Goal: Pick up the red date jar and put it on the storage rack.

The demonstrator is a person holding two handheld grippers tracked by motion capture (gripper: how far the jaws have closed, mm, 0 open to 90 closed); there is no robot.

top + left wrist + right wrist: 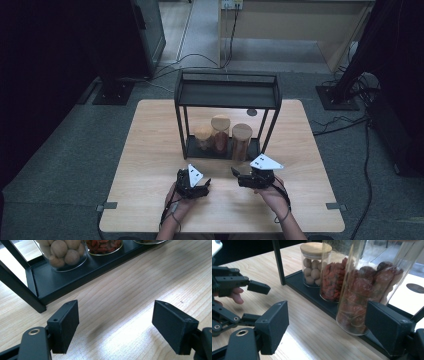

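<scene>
Your right gripper (327, 327) has its flat matte pads spread wide, nothing pinched, just short of the nearest jar (367, 290). That jar is a tall clear glass cylinder of dark red dried fruit, upright, long axis vertical, on the black metal rack (227, 95) base at its right end. Its lid is cut off in the right gripper view; from above it is a round wooden disc. The middle jar (334, 277) holds red berries, the short jar (313, 266) pale balls. Your left gripper (115, 326) is spread too, empty, over grained wooden table (150, 150).
</scene>
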